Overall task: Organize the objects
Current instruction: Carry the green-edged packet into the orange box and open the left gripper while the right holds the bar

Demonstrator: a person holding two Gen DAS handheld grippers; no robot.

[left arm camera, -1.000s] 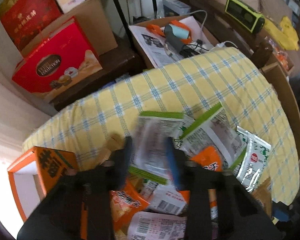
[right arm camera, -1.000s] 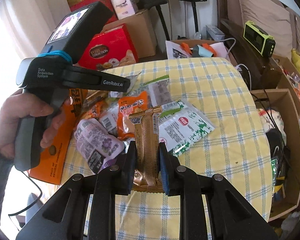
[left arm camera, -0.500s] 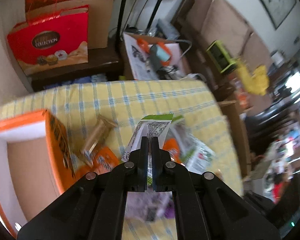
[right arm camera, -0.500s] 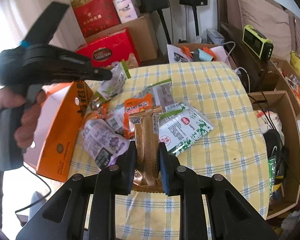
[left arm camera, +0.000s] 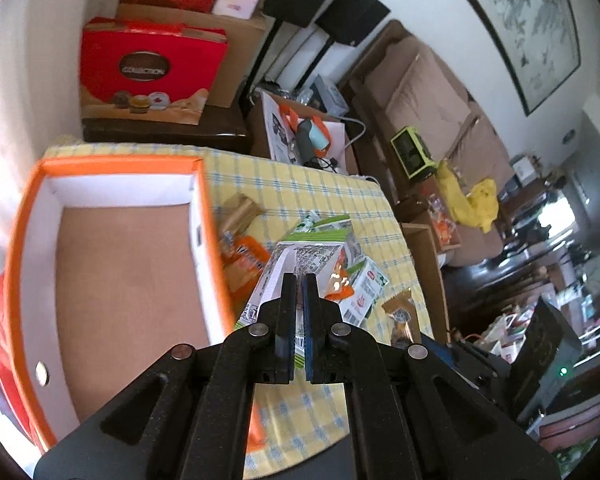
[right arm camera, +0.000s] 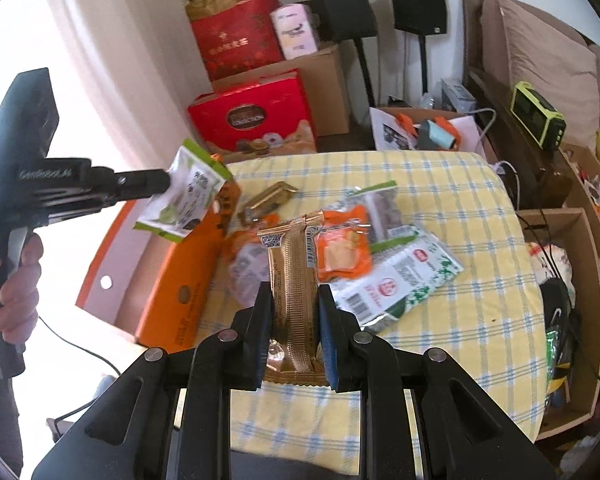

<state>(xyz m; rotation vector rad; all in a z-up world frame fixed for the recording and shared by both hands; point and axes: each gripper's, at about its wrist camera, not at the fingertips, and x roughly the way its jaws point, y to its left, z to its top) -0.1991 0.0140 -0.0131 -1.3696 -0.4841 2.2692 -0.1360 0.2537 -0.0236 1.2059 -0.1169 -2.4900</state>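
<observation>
Room: cluttered living room; a round table under a yellow-and-blue checked cloth (right arm camera: pixel 440 184) stands before a red gift box (right arm camera: pixel 256 114), brown cardboard cartons and a beige sofa.
Left wrist view, gripper: the left gripper (left arm camera: pixel 299 280) has its 2 fingers pressed almost together on a flat green-and-white printed snack pouch (left arm camera: pixel 300 256), which sticks out ahead of the tips, lifted off the cloth.
Left wrist view, box: an open orange cardboard box with white walls and a brown floor (left arm camera: pixel 204 240) sits just left of the pouch; its floor is bare where visible.
Left wrist view, pile: orange packets and green-and-white sachets lie on the cloth beyond the fingers.
Right wrist view, gripper: the right gripper (right arm camera: pixel 294 304) is clamped on a long gold foil snack bar wrapper (right arm camera: pixel 292 280), held lengthwise between the pads, above the cloth.
Right wrist view, left side: a hand (right arm camera: pixel 18 280) holds the left gripper's handle; its pouch hangs over the box's near rim.
Right wrist view, pile: orange packets (right arm camera: pixel 342 246), a pale purple pack and green-and-white sachets (right arm camera: pixel 400 276) lie just beyond the bar.
</observation>
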